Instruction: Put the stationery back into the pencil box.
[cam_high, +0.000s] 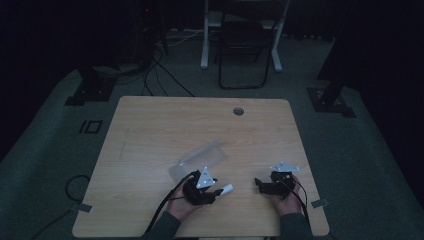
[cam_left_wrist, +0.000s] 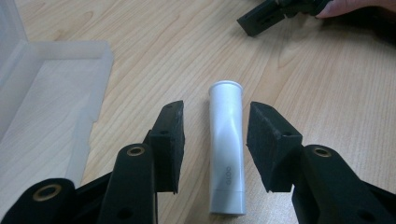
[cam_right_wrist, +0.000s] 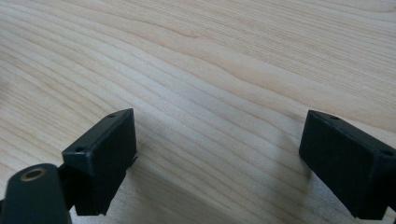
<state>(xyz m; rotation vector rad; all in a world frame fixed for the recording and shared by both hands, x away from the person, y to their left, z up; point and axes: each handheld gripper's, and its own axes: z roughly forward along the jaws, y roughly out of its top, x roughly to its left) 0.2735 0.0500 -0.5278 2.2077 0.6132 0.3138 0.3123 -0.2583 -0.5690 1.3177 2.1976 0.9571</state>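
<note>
A white plastic tube (cam_left_wrist: 227, 149) lies flat on the wooden table (cam_high: 165, 125), its rimmed end pointing away from me. My left gripper (cam_left_wrist: 215, 135) is open, one jaw on each side of the tube with a small gap to either pad. From above, that tube (cam_high: 227, 189) sticks out to the right of the left gripper (cam_high: 216, 192) near the table's front edge. My right gripper (cam_right_wrist: 219, 140) is open wide over bare wood with nothing between its jaws; it rests at the front right (cam_high: 260, 184).
A clear plastic box (cam_high: 200, 159) with its lid up sits just behind the left gripper, and its translucent wall (cam_left_wrist: 51, 88) is close on my left. A round cable hole (cam_high: 238, 111) is near the far edge. A folding chair (cam_high: 245, 45) stands beyond the table.
</note>
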